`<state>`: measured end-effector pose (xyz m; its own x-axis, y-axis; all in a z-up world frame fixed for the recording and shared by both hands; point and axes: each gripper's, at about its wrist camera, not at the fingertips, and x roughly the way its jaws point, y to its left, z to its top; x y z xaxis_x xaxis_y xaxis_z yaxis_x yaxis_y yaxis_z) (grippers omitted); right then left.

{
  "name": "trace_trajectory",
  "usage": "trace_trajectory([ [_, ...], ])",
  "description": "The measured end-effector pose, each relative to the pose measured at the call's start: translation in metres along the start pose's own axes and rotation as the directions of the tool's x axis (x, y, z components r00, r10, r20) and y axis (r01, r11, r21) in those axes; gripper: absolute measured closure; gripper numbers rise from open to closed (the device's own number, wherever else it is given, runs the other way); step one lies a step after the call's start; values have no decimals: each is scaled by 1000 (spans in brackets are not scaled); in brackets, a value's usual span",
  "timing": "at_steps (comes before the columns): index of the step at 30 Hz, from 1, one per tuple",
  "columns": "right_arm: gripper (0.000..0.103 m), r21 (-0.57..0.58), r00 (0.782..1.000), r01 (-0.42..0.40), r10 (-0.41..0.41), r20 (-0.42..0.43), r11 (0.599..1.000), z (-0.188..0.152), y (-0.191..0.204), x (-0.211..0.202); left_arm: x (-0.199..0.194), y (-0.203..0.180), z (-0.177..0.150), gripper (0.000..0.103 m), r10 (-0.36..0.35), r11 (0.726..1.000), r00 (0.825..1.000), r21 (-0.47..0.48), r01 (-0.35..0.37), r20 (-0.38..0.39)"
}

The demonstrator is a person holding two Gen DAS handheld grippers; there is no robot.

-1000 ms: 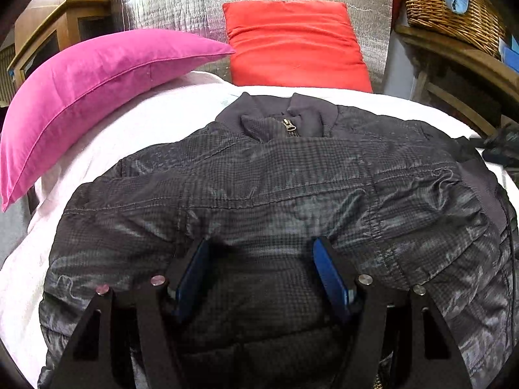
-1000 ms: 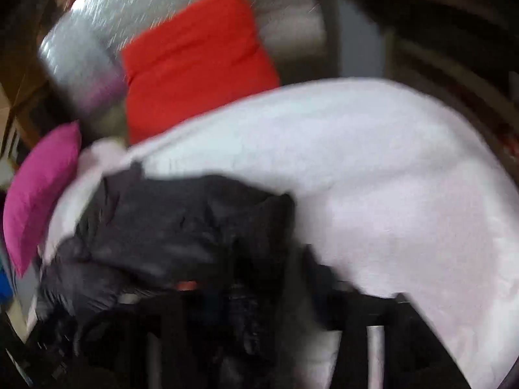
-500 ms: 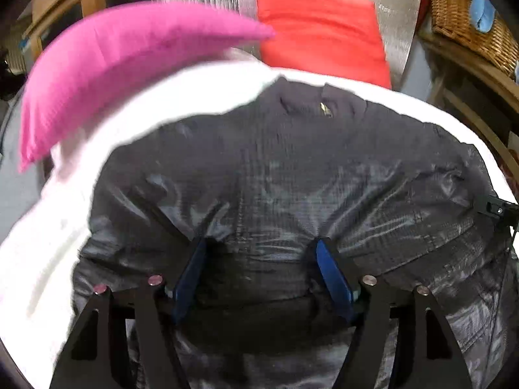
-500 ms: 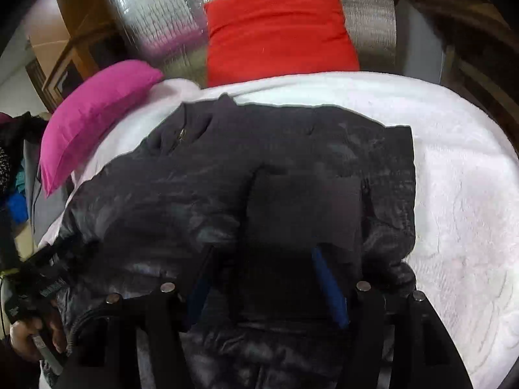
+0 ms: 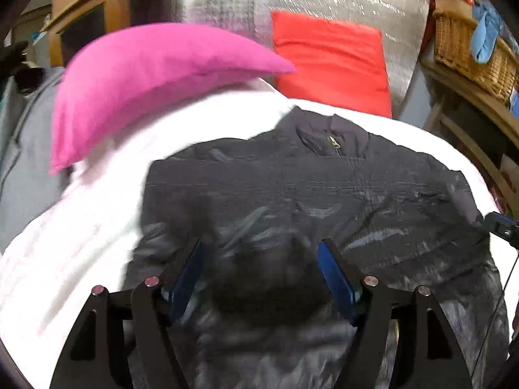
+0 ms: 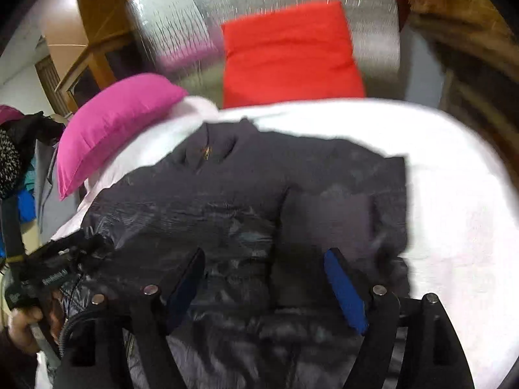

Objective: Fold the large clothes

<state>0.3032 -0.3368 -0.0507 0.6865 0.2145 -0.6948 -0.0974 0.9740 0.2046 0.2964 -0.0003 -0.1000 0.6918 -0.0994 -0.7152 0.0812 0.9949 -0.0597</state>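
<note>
Wicker basket holds what looks like blue cloth. Glossy quilted dark jacket lies on white bedding. Left gripper and right gripper both gape wide, gripping nothing.

A dark grey quilted jacket lies front-up on the white bed cover, its zipped collar toward the pillows. Its shiny fabric is wrinkled. On the right wrist view, 1 sleeve is folded inward across the body.

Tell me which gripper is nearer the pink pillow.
Left. The left gripper hangs open over the jacket on the side where the pink pillow lies. The right gripper, also open, is over the jacket's far side.
</note>
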Motion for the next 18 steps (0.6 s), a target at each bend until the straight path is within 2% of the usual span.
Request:
trace_trajectory([
  [5, 24, 44, 999, -23, 21, 48, 999, -59, -6, -73, -62, 45, -49, 30, 6, 998, 999, -68, -4, 34],
  [10, 23, 147, 999, 0, -5, 33, 989, -130, -19, -122, -127, 103, -123, 29, 70, 984, 998, -166, -67, 9],
  [15, 23, 265, 1000, 14, -15, 1, 964, -201, -32, -168, -164, 127, -183, 29, 70, 967, 996, -242, -79, -47],
  [18, 23, 312, 1000, 16, -15, -5, 950, -227, -36, -182, -177, 129, -207, 29, 46, 960, 997, -273, -63, -69],
])
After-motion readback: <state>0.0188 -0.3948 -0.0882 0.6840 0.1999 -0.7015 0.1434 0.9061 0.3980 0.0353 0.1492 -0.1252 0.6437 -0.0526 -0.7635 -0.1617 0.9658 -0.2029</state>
